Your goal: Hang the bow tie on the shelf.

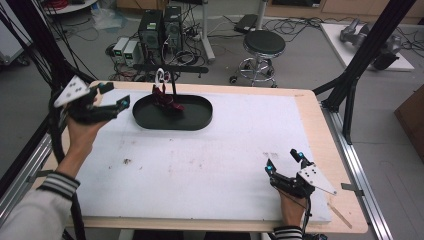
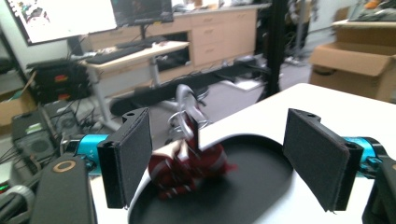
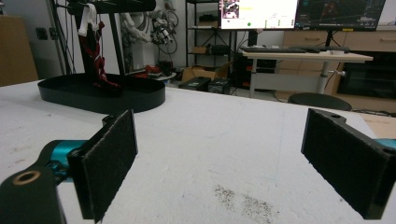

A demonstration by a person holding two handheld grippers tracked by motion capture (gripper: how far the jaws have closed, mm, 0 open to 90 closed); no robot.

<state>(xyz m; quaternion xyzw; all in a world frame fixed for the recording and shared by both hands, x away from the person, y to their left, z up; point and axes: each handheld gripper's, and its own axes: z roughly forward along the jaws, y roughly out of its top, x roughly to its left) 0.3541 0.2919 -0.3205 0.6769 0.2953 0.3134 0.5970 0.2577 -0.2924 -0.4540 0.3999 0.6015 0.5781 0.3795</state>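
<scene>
Two open tongs, left [image 1: 111, 95] and right [image 1: 283, 161], one black tray [image 1: 200, 120], one red cloth [image 1: 167, 101]

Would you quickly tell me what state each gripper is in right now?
Left gripper: open, holding nothing, raised beside the black tray.
Right gripper: open, holding nothing, low over the white table cover.

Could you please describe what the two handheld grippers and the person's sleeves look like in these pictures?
The left gripper and the right gripper are black, each with a grey three-cornered plate on top and blue parts at the jaw bases. Their jaws are flat black rectangular pads with a rough, felt-like face. A black cable trails from each. The person wears light grey sleeves with dark-and-white striped cuffs.
</scene>
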